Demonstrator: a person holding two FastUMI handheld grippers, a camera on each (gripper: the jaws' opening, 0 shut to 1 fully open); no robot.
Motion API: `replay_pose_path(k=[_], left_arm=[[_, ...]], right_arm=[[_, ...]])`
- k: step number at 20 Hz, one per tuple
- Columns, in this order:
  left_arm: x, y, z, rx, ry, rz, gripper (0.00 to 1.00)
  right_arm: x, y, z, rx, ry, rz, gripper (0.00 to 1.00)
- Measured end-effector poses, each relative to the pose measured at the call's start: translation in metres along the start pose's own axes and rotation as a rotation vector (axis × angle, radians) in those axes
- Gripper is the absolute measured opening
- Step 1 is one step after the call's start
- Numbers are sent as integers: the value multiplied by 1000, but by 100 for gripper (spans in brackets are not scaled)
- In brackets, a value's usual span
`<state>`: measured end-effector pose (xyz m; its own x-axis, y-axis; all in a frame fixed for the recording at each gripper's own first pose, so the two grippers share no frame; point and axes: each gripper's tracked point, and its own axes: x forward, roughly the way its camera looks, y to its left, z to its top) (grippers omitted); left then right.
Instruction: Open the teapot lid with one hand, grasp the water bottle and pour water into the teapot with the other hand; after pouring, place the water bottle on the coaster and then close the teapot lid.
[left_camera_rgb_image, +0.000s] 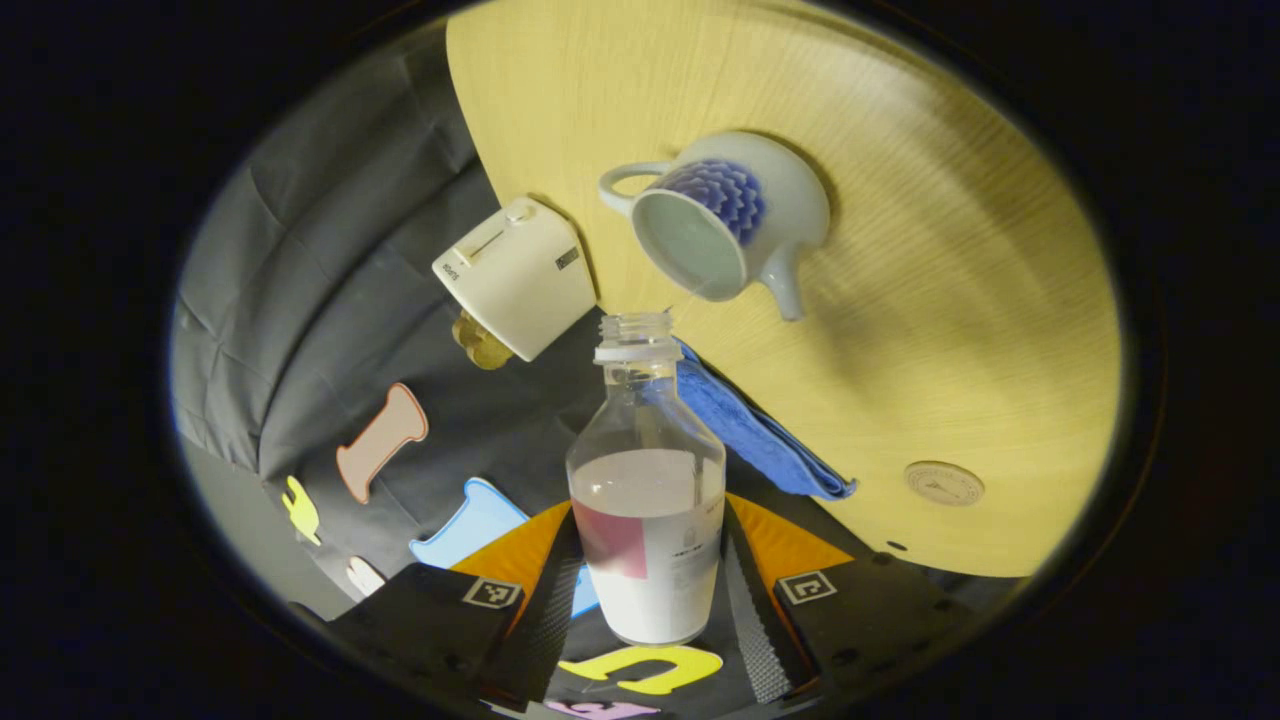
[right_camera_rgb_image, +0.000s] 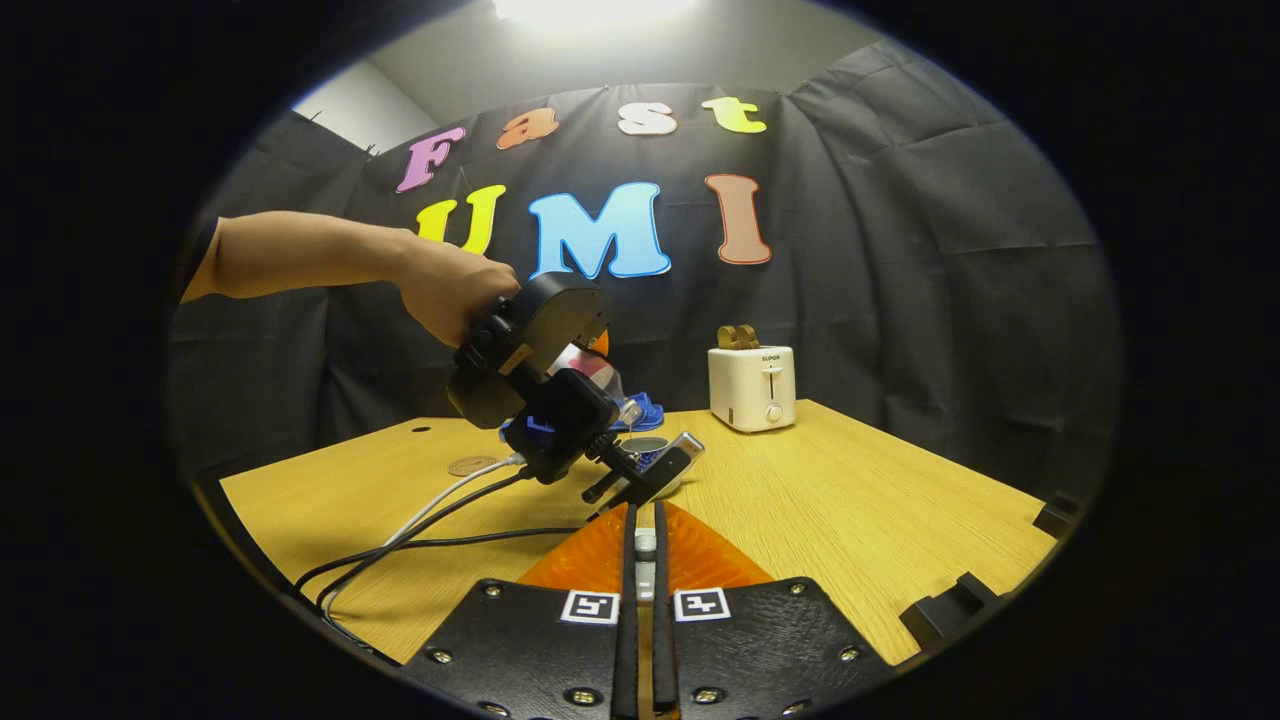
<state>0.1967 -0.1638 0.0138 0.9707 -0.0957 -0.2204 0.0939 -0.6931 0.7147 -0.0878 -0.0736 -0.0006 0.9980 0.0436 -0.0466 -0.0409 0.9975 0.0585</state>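
My left gripper (left_camera_rgb_image: 648, 520) is shut on a clear water bottle (left_camera_rgb_image: 645, 470) with a white label, uncapped and about half full. The bottle is tipped, its mouth close to the open top of the white teapot (left_camera_rgb_image: 735, 220) with a blue flower, and a thin stream seems to run between them. In the right gripper view a hand holds the left gripper (right_camera_rgb_image: 650, 472) and the bottle (right_camera_rgb_image: 592, 368) over the mostly hidden teapot (right_camera_rgb_image: 648, 444). My right gripper (right_camera_rgb_image: 645, 515) is shut on a small pale piece, apparently the teapot lid's knob (right_camera_rgb_image: 645, 545). A round coaster (left_camera_rgb_image: 944, 483) lies on the table.
A white toaster (right_camera_rgb_image: 752, 388) with toast stands at the back of the wooden table (right_camera_rgb_image: 850, 510). A folded blue cloth (left_camera_rgb_image: 765, 435) lies behind the teapot. The coaster (right_camera_rgb_image: 472, 465) sits left of the teapot. Cables (right_camera_rgb_image: 430, 530) trail over the table's left front.
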Motion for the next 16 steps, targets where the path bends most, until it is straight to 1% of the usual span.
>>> replay_pose_path(k=[4,5,6,7,8,11,12,14,16], left_arm=[[-1,0,1,-6,-6,0,85],[-1,0,2,-14,-12,3,78],[-1,-1,3,-30,-21,5,85],[-1,-3,3,-54,-28,5,85],[0,-4,4,-82,-37,3,85],[2,-5,6,-176,-54,45,84],[3,-7,6,-220,-69,50,85],[3,-10,8,-321,-96,37,85],[2,-15,5,-418,-107,49,85]], right_arm=[[0,-1,-1,-2,6,-4,6],[1,-2,-1,0,7,-5,6],[0,-2,-2,2,8,-8,6],[1,-3,-1,2,7,-12,6],[1,-4,-1,2,6,-15,6],[-1,-4,0,0,2,-17,6],[-1,-4,1,-2,-2,-17,6],[0,-3,3,-4,-3,-18,6],[0,-3,6,-4,-11,-20,6]])
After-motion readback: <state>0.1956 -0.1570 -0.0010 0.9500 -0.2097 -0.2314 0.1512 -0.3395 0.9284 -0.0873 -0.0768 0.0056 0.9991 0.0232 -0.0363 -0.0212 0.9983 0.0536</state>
